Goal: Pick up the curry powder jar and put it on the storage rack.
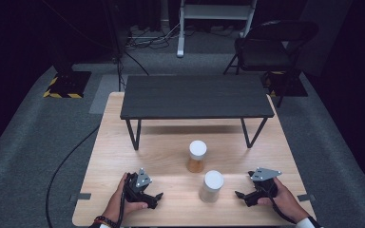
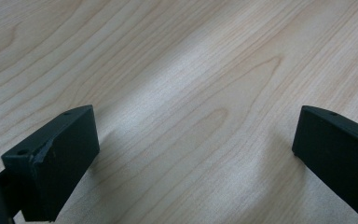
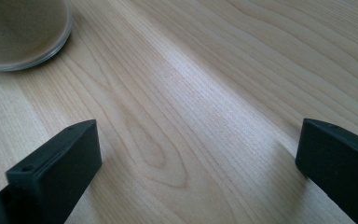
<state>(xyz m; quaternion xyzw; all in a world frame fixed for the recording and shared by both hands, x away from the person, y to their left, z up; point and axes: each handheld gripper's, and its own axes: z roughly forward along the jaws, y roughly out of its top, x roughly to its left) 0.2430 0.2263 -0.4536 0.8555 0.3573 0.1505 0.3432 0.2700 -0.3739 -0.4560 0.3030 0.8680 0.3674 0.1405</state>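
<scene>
Dark room around us, grey carpet, a black folding chair at the far right; its legs fade into shadow. We work at a light wooden table with long grain. On its far half stands a low black shelf on thin metal legs, and what lies under its top we cannot make out.

Two jars stand upright on the near half, long axes vertical, lids up. The amber-filled glass jar with a white lid stands mid-table, just in front of the shelf. The pale-filled glass jar with a white lid stands nearer to us and slightly right, close to the first but apart. In the right gripper view only a curved piece of a clear jar base shows at the top left corner, cut off by the frame edge; contents blurred there.

Left gripper rests low on the table left of the pale jar, jaws spread wide over bare wood. Right gripper sits right of that jar, near it, jaws also wide apart, nothing between them.
</scene>
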